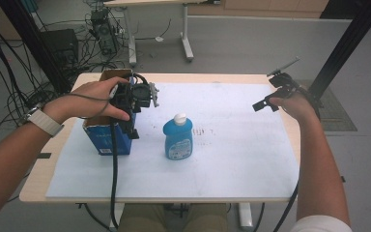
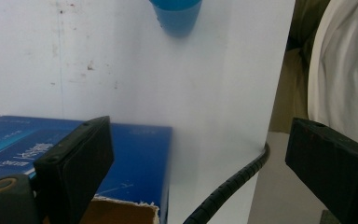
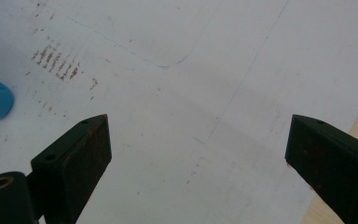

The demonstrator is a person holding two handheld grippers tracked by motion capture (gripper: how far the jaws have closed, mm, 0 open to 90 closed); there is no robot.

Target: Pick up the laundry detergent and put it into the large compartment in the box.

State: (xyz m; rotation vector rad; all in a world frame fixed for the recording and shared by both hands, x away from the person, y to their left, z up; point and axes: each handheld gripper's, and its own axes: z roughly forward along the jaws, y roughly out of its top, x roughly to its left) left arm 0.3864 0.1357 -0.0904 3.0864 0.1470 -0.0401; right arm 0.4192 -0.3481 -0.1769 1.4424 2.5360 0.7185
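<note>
Blue cardboard box [image 1: 107, 135] sits at the bench's [image 1: 232, 186] nine o'clock, left gripper [image 1: 134, 126] above it, fingers spread, holding nothing. Lower squarely over the wall before closing. Right gripper [image 1: 265, 102] idles, fingers apart.

A lab; loose cables [image 1: 0, 63], black rig frame [image 1: 348, 43], bare desks [image 1: 159, 5].

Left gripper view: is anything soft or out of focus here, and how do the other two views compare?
Left gripper view: the blue plastic bottle and the blue cardboard box look soft, its near edge smeared. Right gripper view: the white mat is evenly lit, its scuff marks readable. High view: slightly grainy, without harsh glare.
</note>
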